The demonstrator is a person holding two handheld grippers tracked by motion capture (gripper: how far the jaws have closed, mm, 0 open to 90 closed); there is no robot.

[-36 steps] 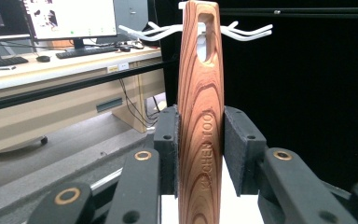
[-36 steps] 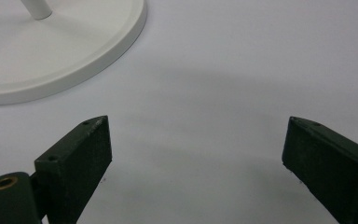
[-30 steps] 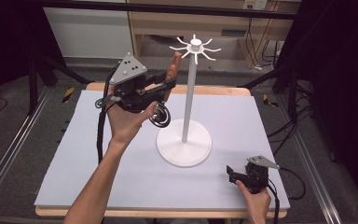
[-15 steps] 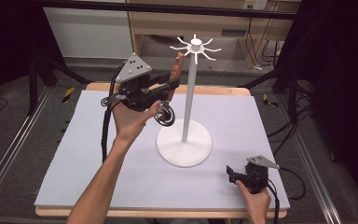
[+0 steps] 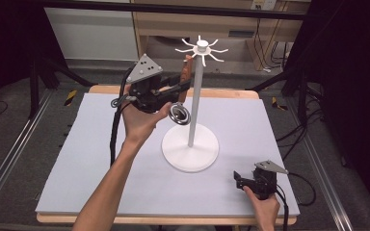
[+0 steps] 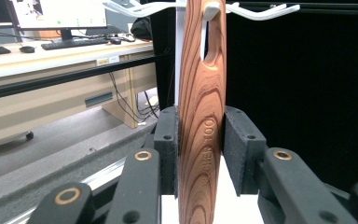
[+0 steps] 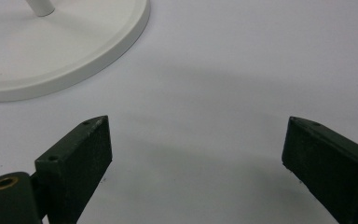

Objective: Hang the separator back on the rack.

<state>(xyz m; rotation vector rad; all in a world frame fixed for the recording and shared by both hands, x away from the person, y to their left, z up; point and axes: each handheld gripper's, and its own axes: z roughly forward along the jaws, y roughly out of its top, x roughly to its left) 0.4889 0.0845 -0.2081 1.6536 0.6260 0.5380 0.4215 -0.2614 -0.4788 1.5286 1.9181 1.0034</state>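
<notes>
Room was dark w/ a desk and monitor behind; the grey-white tabletop (image 5: 101, 159) looked matte, prob. grippy. White hook stand (image 5: 191, 149) stood near centre. Left claw (image 5: 185, 84) was clamped on a wooden-handled utensil (image 6: 200, 121) at the stand's 10 o'clock, its handle hole on a hook; stiff, light, smooth, so best held mid-handle. Right claw (image 5: 236, 179) rested apart at 5 o'clock, holding nothing.

High view: overhead from the near side, facing forward-down across the table (image 5: 101, 159). Left gripper view: raised, level, close on wooden handle (image 6: 200, 116). Right gripper view: low, close; white stand (image 7: 65, 51) at 11 o'clock, shared overhead.
</notes>
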